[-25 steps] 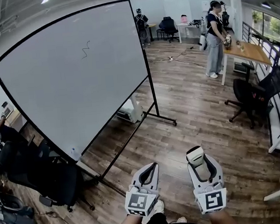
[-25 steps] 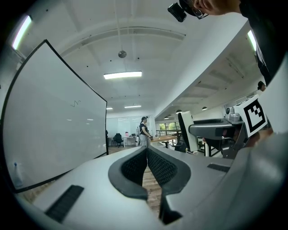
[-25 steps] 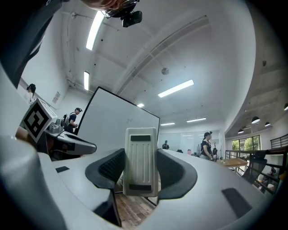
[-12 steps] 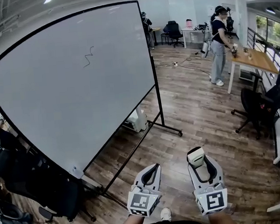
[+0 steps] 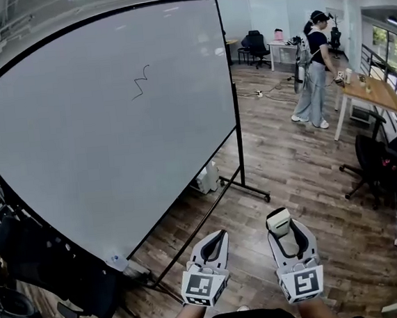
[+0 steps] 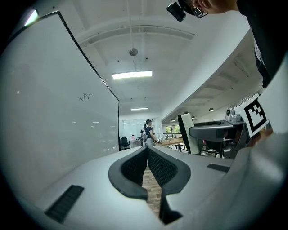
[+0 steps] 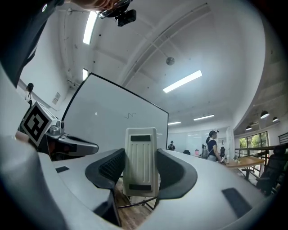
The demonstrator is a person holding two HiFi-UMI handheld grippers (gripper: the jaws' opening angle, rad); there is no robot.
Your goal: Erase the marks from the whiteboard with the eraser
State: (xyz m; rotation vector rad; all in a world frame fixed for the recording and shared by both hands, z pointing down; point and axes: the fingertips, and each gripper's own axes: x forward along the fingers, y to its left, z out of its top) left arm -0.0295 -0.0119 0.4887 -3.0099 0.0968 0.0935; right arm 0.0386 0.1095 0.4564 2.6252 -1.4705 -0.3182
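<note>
A large whiteboard (image 5: 105, 129) on a wheeled black stand fills the left of the head view, with one small dark squiggle mark (image 5: 140, 82) near its top. The mark also shows in the left gripper view (image 6: 85, 96) and the right gripper view (image 7: 130, 115). My right gripper (image 5: 279, 224) is shut on a white eraser (image 5: 278, 220), held upright between its jaws (image 7: 141, 161). My left gripper (image 5: 216, 240) is shut with nothing in it (image 6: 146, 155). Both grippers hang low in front of me, well short of the board.
The board's stand legs (image 5: 254, 190) reach across the wooden floor ahead. Dark office chairs (image 5: 49, 274) crowd the lower left. A person (image 5: 313, 74) stands by a wooden desk (image 5: 377, 95) at the far right, with another chair (image 5: 377, 165) near it.
The view has drawn closer to the whiteboard and turned left, so the board looks larger. Both grippers keep the same pose, the eraser still held.
</note>
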